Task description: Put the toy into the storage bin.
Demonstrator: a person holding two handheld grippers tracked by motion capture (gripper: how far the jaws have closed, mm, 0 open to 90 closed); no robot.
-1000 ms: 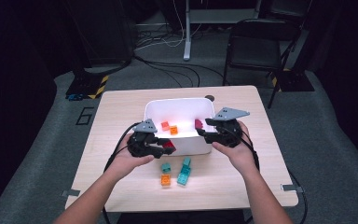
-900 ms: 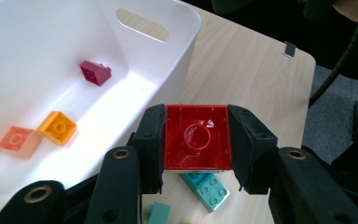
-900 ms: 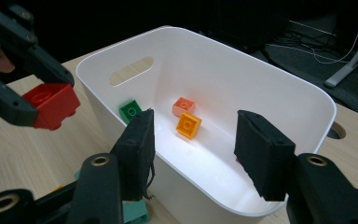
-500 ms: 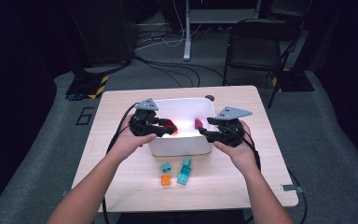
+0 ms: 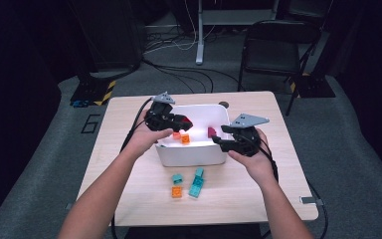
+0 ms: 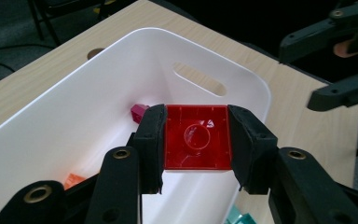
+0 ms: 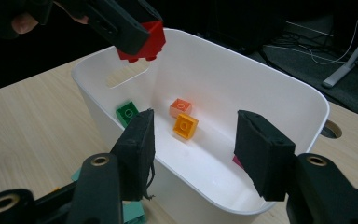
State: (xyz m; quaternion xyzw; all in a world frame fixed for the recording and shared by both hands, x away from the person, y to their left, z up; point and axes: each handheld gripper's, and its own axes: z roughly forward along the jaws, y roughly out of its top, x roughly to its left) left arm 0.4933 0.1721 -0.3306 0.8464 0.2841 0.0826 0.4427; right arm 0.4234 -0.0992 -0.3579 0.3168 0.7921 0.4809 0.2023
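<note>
My left gripper (image 5: 183, 122) is shut on a red brick (image 5: 185, 122) and holds it above the left part of the white bin (image 5: 189, 157). In the left gripper view the red brick (image 6: 196, 136) shows its hollow underside between the pads, over the bin (image 6: 74, 102). My right gripper (image 5: 220, 137) hovers at the bin's right front corner, open with nothing between its pads. Through the right gripper (image 7: 193, 149) I see the bin (image 7: 242, 79) holding a green brick (image 7: 128, 112), a salmon brick (image 7: 181, 107), an orange brick (image 7: 186, 126) and a magenta one (image 7: 237, 161).
In front of the bin on the wooden table (image 5: 258, 199) lie two teal bricks (image 5: 177, 178) (image 5: 197, 183) and an orange brick (image 5: 177, 191). A black chair (image 5: 271, 45) stands beyond the far table edge. Cables trail from both grippers.
My left gripper has carried the red brick up and away from the bin's near left corner to above the bin's inside. The right gripper has stayed put.
</note>
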